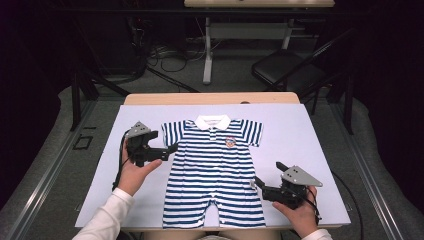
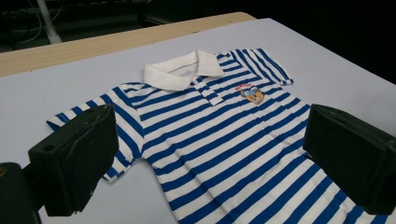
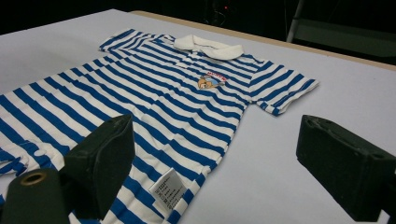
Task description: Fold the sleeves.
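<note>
i see the striped romper (image 1: 215,170) lying flat, face up, in the middle of the pale sheet (image 1: 310,150) on the tabletop (image 1: 150,98), collar toward the far edge. from the high view, my left gripper (image 1: 170,149) sits just beside its left sleeve, and my right gripper (image 1: 258,183) sits at its lower right hem. the left gripper view shows the white collar (image 2: 182,70) and chest badge (image 2: 252,94) between jaws standing wide apart, nothing clamped. the right gripper view adds a white care label (image 3: 167,190) at the side seam, which the high view barely resolves; those jaws also stand apart, empty.
</note>
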A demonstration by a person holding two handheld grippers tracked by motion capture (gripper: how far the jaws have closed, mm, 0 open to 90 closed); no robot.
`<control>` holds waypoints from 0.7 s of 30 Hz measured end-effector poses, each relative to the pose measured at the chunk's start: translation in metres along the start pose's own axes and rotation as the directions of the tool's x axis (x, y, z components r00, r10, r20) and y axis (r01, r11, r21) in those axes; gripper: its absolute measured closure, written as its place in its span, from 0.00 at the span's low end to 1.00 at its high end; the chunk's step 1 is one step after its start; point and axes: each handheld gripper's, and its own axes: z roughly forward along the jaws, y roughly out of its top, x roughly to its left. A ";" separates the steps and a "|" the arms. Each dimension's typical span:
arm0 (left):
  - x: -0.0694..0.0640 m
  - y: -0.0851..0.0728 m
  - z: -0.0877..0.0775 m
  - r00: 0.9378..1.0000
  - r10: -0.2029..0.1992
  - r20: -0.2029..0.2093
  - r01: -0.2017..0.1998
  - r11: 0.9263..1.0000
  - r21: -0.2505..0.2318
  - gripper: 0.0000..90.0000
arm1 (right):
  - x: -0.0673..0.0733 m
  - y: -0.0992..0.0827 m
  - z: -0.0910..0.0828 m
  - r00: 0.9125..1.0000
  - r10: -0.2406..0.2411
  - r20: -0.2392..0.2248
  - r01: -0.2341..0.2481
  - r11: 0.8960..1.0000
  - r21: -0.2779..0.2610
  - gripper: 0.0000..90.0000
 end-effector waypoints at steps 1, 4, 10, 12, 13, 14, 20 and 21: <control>0.001 0.002 0.000 1.000 -0.005 0.000 0.005 1.000 0.002 0.04 | 0.000 0.000 0.000 1.000 0.002 0.002 -0.002 1.000 0.000 0.13; 0.006 0.007 0.002 1.000 -0.015 -0.007 0.015 1.000 0.006 0.04 | 0.000 0.000 0.000 1.000 0.000 0.004 0.000 1.000 -0.001 0.13; 0.014 0.017 0.006 0.999 -0.024 -0.026 0.025 1.000 0.018 0.04 | -0.001 -0.001 0.000 1.000 0.001 0.007 -0.001 1.000 -0.002 0.14; 0.017 0.021 0.007 0.999 -0.034 -0.024 0.034 0.999 0.015 0.04 | -0.001 -0.001 0.000 1.000 -0.003 0.004 0.003 1.000 0.003 0.14; 0.018 0.023 0.008 0.999 -0.035 -0.027 0.035 0.999 0.016 0.04 | -0.001 -0.001 0.000 1.000 -0.003 0.004 0.003 1.000 0.003 0.14; 0.019 0.025 0.008 0.999 -0.037 -0.028 0.038 0.999 0.018 0.04 | -0.001 -0.001 0.000 1.000 -0.003 0.003 0.003 1.000 0.004 0.15; 0.026 0.036 0.014 0.998 -0.045 -0.031 0.046 0.999 0.016 0.05 | -0.001 -0.002 0.000 1.000 -0.004 0.004 0.004 1.000 0.003 0.15; 0.027 0.038 0.015 0.998 -0.047 -0.030 0.048 0.999 0.017 0.05 | -0.001 -0.002 0.000 1.000 -0.002 0.004 0.002 1.000 0.006 0.15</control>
